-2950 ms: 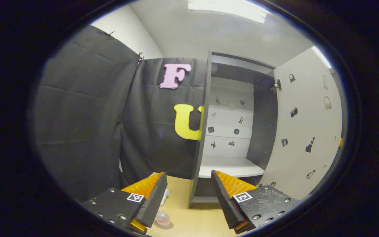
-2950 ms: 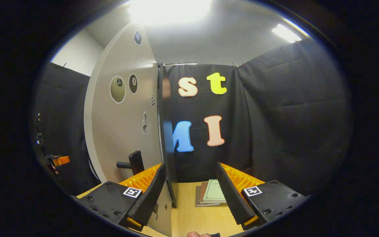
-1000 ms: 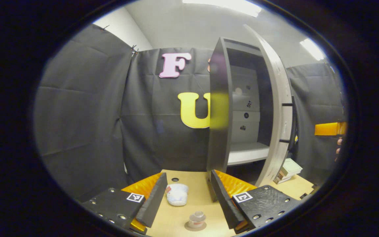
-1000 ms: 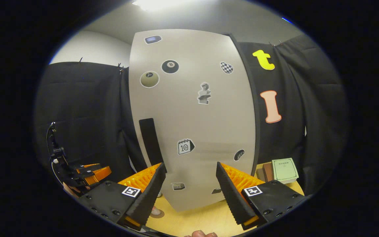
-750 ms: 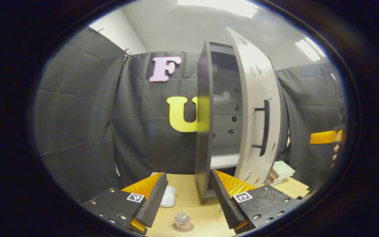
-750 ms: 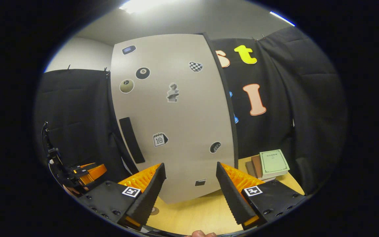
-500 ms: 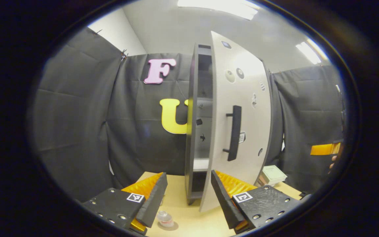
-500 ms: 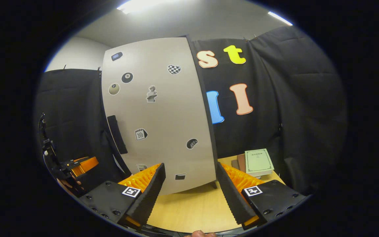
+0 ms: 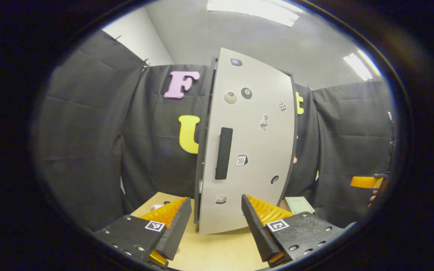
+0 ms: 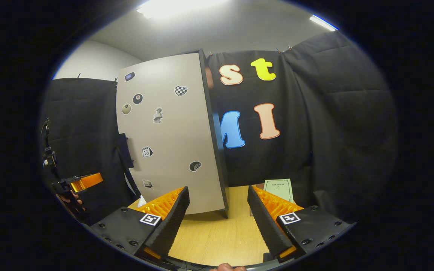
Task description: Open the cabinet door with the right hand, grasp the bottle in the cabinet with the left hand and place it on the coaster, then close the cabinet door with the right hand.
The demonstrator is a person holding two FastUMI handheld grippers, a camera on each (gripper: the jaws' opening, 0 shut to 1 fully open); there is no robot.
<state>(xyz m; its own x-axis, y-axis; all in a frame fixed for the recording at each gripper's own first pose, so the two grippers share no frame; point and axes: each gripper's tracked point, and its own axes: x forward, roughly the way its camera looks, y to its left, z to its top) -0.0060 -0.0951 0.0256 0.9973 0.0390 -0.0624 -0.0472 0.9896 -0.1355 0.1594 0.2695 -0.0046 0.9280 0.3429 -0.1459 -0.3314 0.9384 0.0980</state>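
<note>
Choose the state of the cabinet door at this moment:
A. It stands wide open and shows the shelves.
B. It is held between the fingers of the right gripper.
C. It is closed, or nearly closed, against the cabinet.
C: the cabinet door lies against the cabinet front, its handle faces outward, and the open right gripper holds nothing.

The left gripper [image 9: 215,226] is held level, its 2 fingers spread wide and gripping nothing. The right gripper [image 10: 217,220] is likewise spread, empty, level.
</note>
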